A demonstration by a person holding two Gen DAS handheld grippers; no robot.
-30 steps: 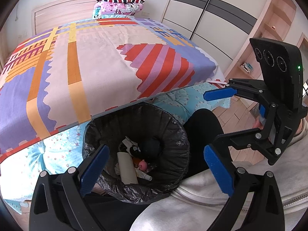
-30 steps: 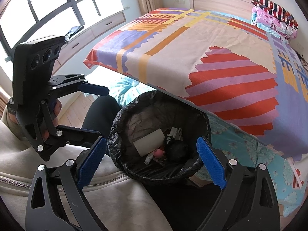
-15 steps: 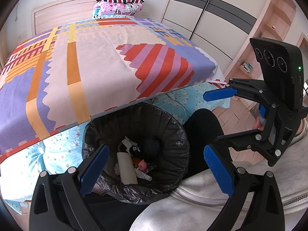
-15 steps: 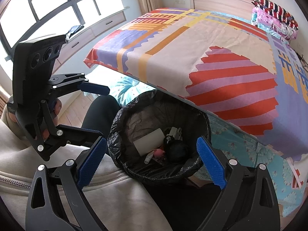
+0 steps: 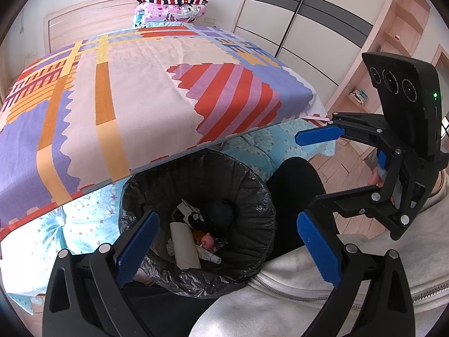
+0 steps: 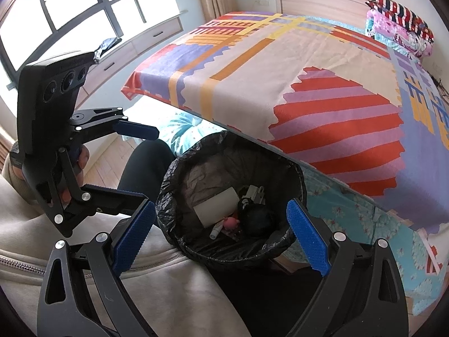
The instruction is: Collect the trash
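A bin with a black liner [image 5: 261, 196] [image 6: 294, 174] stands against the foot of the bed. Inside lie a cardboard roll [image 5: 183, 247] [image 6: 216, 203], a small pink thing [image 5: 209, 241] [image 6: 230, 222], a white tube [image 5: 209, 257] [image 6: 216, 230] and a black lump [image 5: 221, 212] [image 6: 254, 219]. My left gripper [image 5: 227, 247] [image 6: 134, 165] hangs open above the bin's near rim, nothing between its blue pads. My right gripper [image 6: 221, 237] [image 5: 317, 168] is also open and empty, to the right of the left one at about the same height.
A bed with a bright patterned cover [image 5: 140, 98] [image 6: 308, 98] fills the space behind the bin, with folded bedding [image 5: 171, 5] at its head. The person's grey jacket [image 5: 294, 295] and black-trousered leg [image 5: 294, 185] are right by the bin. A wardrobe [image 5: 294, 22] stands to the right and a window [image 6: 70, 8] to the left.
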